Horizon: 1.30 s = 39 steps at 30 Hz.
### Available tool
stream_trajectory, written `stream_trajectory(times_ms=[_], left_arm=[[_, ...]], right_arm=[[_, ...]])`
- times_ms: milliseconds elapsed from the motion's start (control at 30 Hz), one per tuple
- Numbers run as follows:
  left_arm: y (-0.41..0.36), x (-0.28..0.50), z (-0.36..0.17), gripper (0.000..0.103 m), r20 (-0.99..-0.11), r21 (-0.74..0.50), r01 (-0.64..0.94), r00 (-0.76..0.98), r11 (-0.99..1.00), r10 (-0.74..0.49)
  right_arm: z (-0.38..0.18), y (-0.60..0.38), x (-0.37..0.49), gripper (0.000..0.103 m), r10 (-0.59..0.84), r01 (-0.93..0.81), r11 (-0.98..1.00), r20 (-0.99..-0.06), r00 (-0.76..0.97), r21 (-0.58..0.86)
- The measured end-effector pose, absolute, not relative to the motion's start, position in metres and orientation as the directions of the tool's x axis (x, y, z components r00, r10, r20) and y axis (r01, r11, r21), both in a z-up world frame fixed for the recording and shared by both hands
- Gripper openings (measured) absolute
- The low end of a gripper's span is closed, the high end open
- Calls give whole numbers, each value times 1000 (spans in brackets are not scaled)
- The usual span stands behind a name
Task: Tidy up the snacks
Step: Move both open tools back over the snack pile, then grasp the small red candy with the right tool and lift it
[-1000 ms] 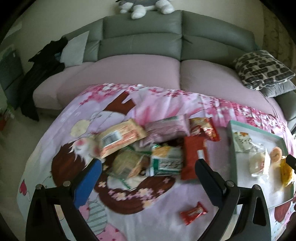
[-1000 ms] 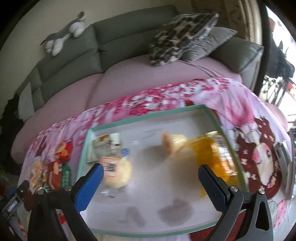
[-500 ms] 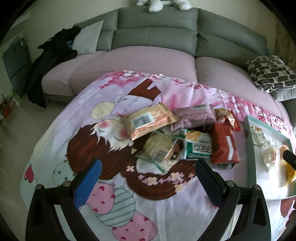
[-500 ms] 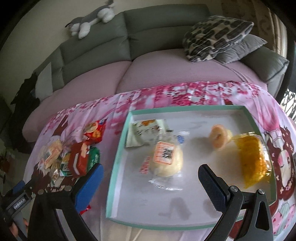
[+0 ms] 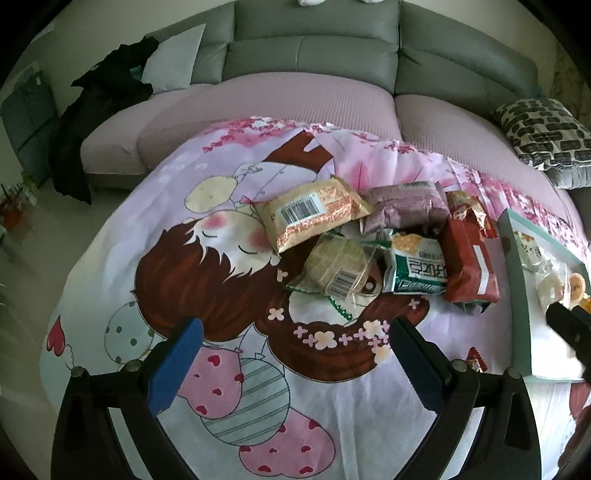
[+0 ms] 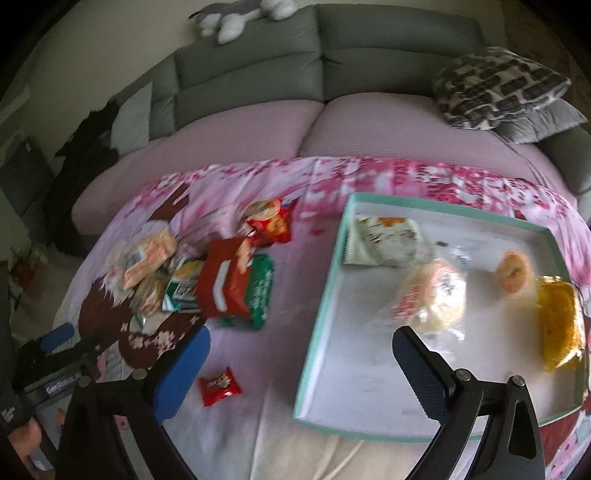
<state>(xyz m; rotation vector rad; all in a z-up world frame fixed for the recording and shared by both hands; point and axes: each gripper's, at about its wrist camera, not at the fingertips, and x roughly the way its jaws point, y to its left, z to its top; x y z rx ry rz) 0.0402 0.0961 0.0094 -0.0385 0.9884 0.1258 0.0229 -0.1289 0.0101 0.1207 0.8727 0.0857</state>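
A pile of snack packs lies on the pink cartoon cloth: a tan pack (image 5: pixel 314 214), a mauve pack (image 5: pixel 404 205), a clear cracker pack (image 5: pixel 338 269), a green-white pack (image 5: pixel 417 267) and a dark red pack (image 5: pixel 469 266). A small red candy (image 6: pixel 218 384) lies alone. A mint-rimmed white tray (image 6: pixel 321 314) holds a white pack (image 6: pixel 384 242), a bun (image 6: pixel 434 295), a jelly cup (image 6: pixel 513 271) and a yellow pack (image 6: pixel 559 321). My left gripper (image 5: pixel 291 360) is open and empty, short of the pile. My right gripper (image 6: pixel 299 369) is open and empty over the tray's left edge.
A grey and mauve sofa (image 5: pixel 314 92) curves behind the table, with a patterned cushion (image 6: pixel 495 88) at right and dark clothes (image 5: pixel 99 110) at left. A plush toy (image 6: pixel 240 18) lies on the sofa back. The left gripper also shows in the right wrist view (image 6: pixel 55 354).
Both grippers have pulled back and swung left. The pile now sits farther from my left gripper. The right view has shifted from over the tray to its left edge and the candy.
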Motion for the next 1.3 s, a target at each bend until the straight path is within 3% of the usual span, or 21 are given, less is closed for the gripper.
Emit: stream_trajectory(times_ms=[367,867,1300], left_arm=[[96,45,-4,100,-859,11,-110,507,994,66],[102,47,-9,100,-867,0,-121,495,993,60],[99,48,-12,100,-872,4,-105,487,995,55]], right_arm=[[-8,-95,24,95,152,-114,988,-793,590,105],[-22,-68,22,81,209,-226,969,-817,538,99],[-42,-57,23,63,190,-266,962,-863,469,68]])
